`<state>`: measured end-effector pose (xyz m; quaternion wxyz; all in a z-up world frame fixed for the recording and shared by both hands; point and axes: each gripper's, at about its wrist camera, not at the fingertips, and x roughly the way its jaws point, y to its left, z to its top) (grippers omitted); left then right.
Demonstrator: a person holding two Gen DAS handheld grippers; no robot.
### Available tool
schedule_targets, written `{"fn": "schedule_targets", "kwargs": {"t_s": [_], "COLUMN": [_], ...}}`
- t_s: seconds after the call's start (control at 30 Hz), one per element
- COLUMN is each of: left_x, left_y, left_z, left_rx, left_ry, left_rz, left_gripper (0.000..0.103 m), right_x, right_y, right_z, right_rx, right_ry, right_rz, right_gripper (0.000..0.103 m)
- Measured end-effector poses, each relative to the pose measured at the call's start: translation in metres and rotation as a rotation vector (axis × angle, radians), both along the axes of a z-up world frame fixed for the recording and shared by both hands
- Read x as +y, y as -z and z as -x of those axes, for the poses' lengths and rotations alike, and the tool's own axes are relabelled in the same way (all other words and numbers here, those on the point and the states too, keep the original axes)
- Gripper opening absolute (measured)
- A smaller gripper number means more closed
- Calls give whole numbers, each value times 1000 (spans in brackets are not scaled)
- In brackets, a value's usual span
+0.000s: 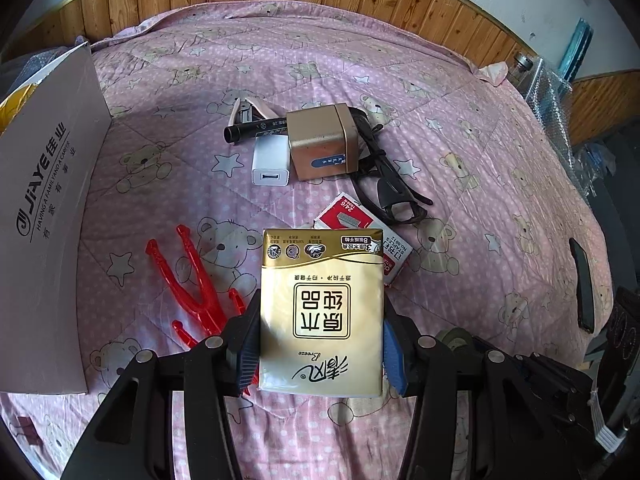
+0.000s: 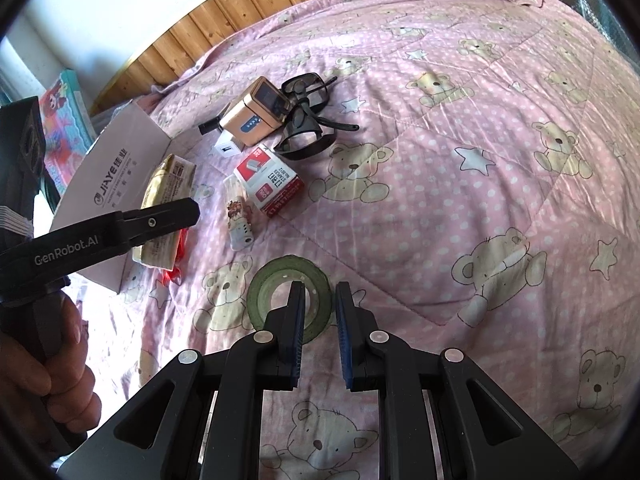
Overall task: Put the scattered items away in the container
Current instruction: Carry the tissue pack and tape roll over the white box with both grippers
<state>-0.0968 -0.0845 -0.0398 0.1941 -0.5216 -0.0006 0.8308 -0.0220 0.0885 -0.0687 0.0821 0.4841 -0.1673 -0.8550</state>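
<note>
Now the left gripper (image 1: 320, 344) has its fingers clamped on the gold tissue pack (image 1: 322, 312), lifted just right of the white box (image 1: 44, 200), likely needing a leftward drop-in, while the right gripper (image 2: 319, 334), fingers apart, straddles the tape roll (image 2: 264, 284) rim.

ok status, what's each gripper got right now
Left gripper shut on tissue pack, lifted near the box. Right gripper open, empty, over tape roll. Nothing between pack and box.
</note>
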Motion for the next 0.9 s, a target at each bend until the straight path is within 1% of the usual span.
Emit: {"fn": "schedule_targets", "kwargs": {"t_s": [0.27,0.9], "left_x": [-12,-32], "left_y": [-21,-63], "left_z": [-6,-24], "left_rx": [34,116], "left_ry": [-10,7], "left_rz": [-38,-120], "left_gripper": [52,52], "right_x": [-6,-29], "right_y": [-8,-27], "right_z": [0,-1], "right_rx": [17,45], "right_ry": [-15,-61], "right_rz": [16,-6], "right_gripper": [16,16]}}
